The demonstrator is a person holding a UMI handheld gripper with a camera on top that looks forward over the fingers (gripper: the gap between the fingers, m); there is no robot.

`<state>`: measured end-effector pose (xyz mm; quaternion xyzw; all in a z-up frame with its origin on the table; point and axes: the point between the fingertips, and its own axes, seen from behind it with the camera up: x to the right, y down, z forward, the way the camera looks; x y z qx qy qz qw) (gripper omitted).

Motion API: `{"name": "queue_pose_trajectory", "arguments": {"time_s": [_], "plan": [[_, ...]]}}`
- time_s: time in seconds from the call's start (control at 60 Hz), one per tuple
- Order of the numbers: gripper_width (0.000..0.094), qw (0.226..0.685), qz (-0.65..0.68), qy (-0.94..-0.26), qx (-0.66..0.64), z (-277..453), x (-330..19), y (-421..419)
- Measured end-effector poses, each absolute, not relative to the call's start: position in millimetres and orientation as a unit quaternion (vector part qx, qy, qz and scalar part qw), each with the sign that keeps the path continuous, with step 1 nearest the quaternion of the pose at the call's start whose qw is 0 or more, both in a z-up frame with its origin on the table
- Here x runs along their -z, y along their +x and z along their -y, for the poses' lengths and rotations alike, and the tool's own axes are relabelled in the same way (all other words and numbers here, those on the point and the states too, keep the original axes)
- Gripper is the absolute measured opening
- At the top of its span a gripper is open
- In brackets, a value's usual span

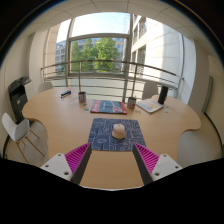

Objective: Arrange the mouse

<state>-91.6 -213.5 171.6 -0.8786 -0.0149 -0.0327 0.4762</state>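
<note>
Mouse (118, 131) sits on dark patterned mat (112, 134) on wooden table (60, 125), beyond the fingers; gripper (112, 160) jaws open, nothing between them; cup (131, 102) near far edge, contents unclear

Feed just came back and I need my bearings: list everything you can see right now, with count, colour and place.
mouse: one, pale beige, on the mat ahead of the fingers
mouse mat: one, dark blue patterned, on the table near the fingers
table: one, light wood, rounded
book: one, reddish cover, beyond the mat
papers: one pale stack, far side of the table, to the right
chair: one, white, left of the table
window: one, large, green trees outside
gripper: one, pink pads, fingers open, nothing between them
</note>
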Motion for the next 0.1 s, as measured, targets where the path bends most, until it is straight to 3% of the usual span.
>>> {"name": "queue_pose_trajectory", "arguments": {"time_s": [0.1], "plan": [[0.0845,0.472,0.014,-0.881,0.032,218.5,-171.6,-92.7]]}}
